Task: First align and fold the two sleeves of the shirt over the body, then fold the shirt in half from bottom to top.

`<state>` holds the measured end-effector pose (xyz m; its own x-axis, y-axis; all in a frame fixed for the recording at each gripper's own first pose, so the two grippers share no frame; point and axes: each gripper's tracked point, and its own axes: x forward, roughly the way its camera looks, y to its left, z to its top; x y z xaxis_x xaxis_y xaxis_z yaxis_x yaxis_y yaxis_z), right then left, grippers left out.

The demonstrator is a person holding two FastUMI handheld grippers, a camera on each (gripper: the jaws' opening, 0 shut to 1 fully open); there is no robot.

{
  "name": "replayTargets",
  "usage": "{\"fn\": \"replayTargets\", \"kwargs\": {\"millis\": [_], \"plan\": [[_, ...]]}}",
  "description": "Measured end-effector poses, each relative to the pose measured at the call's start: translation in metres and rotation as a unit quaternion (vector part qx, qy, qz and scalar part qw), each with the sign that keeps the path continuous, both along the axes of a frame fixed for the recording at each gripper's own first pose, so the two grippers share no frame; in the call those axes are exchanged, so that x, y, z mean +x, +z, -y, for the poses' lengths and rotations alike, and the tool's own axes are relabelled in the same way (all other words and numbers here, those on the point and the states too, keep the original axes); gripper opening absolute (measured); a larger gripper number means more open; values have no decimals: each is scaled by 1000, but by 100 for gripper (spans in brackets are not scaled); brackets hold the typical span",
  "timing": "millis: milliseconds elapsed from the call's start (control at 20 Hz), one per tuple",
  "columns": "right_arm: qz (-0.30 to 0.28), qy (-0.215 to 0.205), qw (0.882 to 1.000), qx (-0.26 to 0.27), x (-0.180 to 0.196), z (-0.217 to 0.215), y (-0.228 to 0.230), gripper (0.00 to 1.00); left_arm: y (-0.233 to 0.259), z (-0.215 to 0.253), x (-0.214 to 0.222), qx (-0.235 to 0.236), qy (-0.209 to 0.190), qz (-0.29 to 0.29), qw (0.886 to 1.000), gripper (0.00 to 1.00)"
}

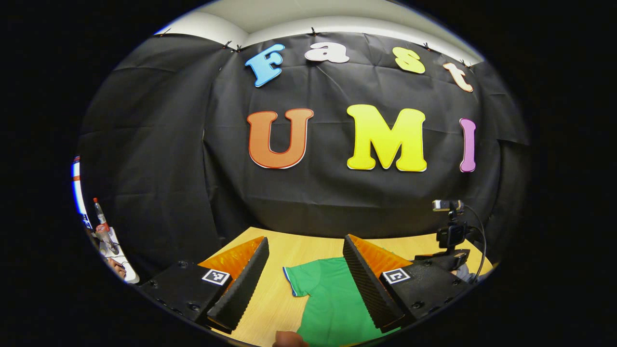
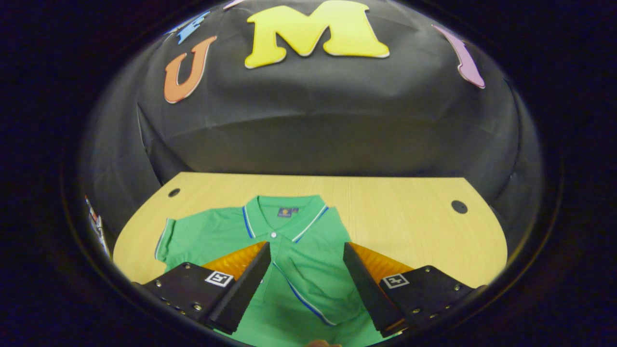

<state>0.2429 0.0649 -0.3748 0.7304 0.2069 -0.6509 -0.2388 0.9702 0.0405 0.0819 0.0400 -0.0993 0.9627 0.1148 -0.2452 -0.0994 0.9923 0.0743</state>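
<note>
Both jaws gape empty: right hand-held gripper [image 2: 304,284] over the shirt [image 2: 289,260], left hand-held gripper [image 1: 303,284] above its left sleeve [image 1: 300,281]. Bare counter [image 2: 409,226] spreads right of the shirt, which lies collar [image 2: 284,217] toward the wall, right sleeve folded across. A camera stand [image 1: 452,236] occupies one corner.

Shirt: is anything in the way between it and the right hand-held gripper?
No. The right hand-held gripper hangs open over the shirt, nothing visible between them.
</note>
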Motion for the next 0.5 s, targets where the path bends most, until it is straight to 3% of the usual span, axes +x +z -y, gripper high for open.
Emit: {"fn": "replayTargets", "kwargs": {"millis": [300,500], "plan": [[103,5,995,10,6,17,97,96,-32,7,23,-21,-11,-25,999,99],[139,14,990,20,-9,26,148,96,-62,4,44,-23,-14,-54,998,99]]}}
